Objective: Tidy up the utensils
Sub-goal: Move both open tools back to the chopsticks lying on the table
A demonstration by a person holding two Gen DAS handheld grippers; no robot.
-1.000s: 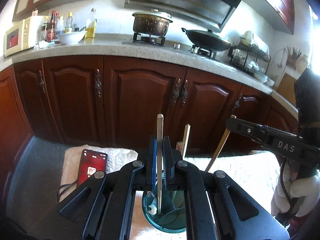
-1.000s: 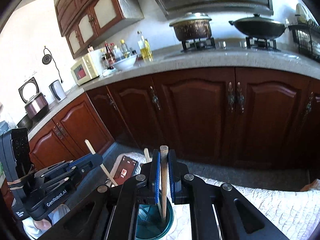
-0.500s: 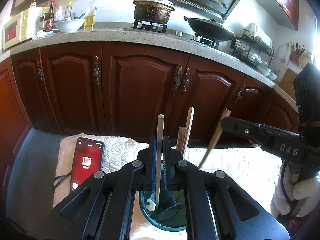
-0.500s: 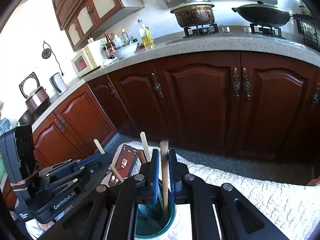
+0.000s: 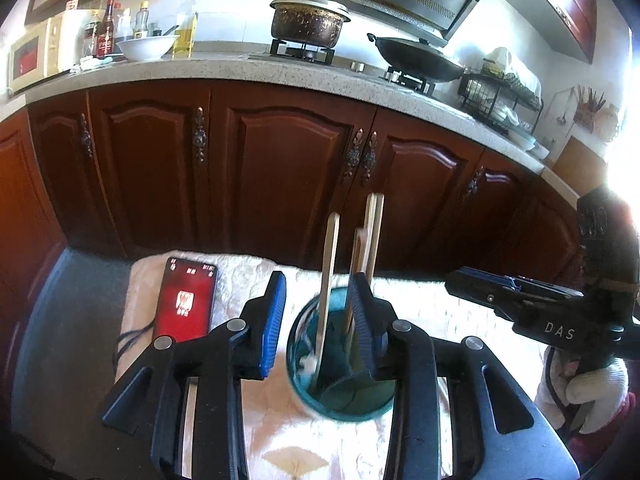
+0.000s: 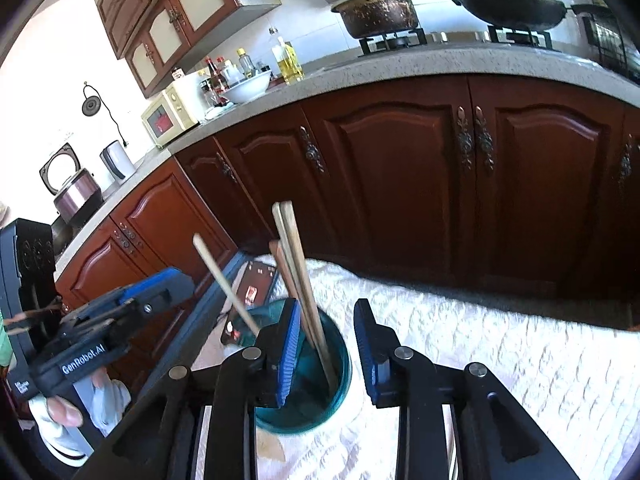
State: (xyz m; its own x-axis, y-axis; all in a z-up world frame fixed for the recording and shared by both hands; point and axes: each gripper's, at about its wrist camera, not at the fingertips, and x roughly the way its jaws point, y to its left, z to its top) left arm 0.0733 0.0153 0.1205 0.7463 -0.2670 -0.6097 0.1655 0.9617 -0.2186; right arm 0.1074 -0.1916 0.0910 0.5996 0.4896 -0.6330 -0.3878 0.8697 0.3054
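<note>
Chopsticks (image 5: 330, 280) all standing loose in teal cup (image 5: 304, 376) on white quilted cloth (image 6: 460, 320), leaning on rim. Left gripper (image 5: 320, 312) jaws opening, spread wide either side of one stick, pads clear. Right gripper (image 6: 326, 344) jaws opening too, nothing pinched. Phone (image 5: 186, 304) beside cup.

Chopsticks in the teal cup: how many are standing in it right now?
4. One chopstick leans alone toward the phone side; three chopsticks stand bunched together against the other side of the teal cup. Lower ends are hidden inside the cup, so a shorter one could be missed.
</note>
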